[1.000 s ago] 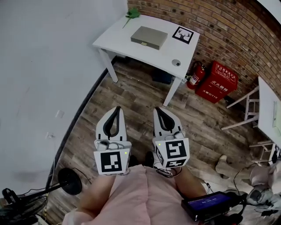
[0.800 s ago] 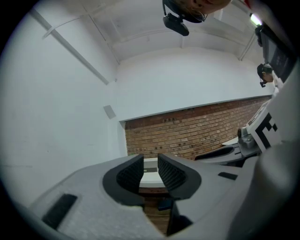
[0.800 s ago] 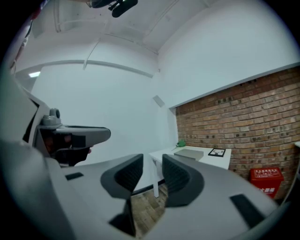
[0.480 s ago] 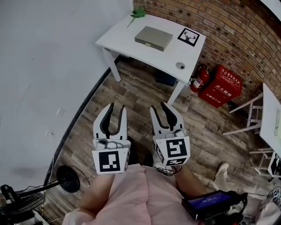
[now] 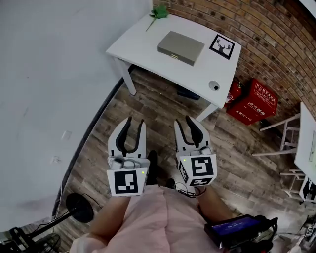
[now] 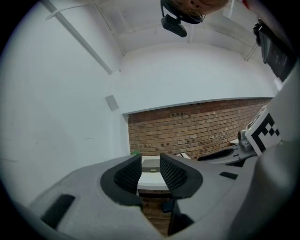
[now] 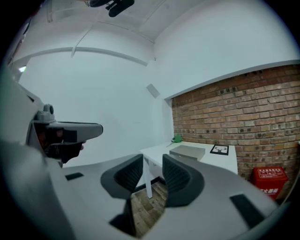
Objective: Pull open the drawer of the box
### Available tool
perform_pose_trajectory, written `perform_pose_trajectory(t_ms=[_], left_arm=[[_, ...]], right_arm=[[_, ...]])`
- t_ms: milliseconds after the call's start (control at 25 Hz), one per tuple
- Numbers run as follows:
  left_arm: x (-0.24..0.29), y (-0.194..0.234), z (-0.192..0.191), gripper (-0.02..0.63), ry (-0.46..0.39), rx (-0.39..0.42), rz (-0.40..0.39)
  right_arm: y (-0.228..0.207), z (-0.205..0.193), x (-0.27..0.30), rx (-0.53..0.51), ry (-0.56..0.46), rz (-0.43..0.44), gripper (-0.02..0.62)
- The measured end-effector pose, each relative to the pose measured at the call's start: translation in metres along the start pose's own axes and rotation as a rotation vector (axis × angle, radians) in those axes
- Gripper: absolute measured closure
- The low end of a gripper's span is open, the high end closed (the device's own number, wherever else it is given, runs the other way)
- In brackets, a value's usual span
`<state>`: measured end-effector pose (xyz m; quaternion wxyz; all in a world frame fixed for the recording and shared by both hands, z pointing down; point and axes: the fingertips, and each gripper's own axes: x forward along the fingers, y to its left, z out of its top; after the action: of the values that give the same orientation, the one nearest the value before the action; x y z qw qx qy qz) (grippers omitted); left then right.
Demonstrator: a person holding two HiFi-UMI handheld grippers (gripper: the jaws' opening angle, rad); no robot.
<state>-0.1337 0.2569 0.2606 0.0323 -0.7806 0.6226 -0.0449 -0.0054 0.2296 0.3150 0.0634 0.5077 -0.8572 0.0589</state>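
A flat grey box (image 5: 180,48) with a small handle on its near side lies on a white table (image 5: 143,42) against the brick wall, far ahead of me. Both grippers are held close to my body over the wooden floor, well short of the table. My left gripper (image 5: 136,121) is open and empty; in the left gripper view (image 6: 151,163) the box (image 6: 150,164) shows far off between its pads. The jaws of my right gripper (image 5: 182,120) stand wide and are closing slightly, with nothing between them (image 7: 152,164). Its view shows the box (image 7: 187,151) to the right.
On the table are a green sprig (image 5: 159,12), a deer picture card (image 5: 221,47) and a small round object (image 5: 214,85). A red fire-equipment box (image 5: 252,101) stands by the brick wall. A white wall runs on the left, a fan base (image 5: 79,207) stands behind.
Both grippers have gone from shut to open. The table sits a little further right and larger in the head view.
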Motion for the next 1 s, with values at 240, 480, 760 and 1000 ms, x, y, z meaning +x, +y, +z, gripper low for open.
perform_pose_trajectory(t_ms=[240,480,760,1000], left_arm=[[0.058,0.043,0.004,0.477,-0.012,-0.005,-0.047],[0.106,0.068,0.012,0.477,-0.046,-0.004,-0.101],[0.149,0.082,0.01,0.477,-0.057,0.002,-0.149],[0.18,0.079,-0.009,0.477,0.002,-0.01,-0.198]], right_arm=[[-0.007,0.016,0.061,0.005,0.0,-0.057,0.465],[-0.017,0.034,0.105,-0.001,-0.016,-0.11,0.474],[-0.034,0.044,0.139,0.001,-0.018,-0.156,0.477],[-0.049,0.035,0.163,0.03,0.007,-0.184,0.479]])
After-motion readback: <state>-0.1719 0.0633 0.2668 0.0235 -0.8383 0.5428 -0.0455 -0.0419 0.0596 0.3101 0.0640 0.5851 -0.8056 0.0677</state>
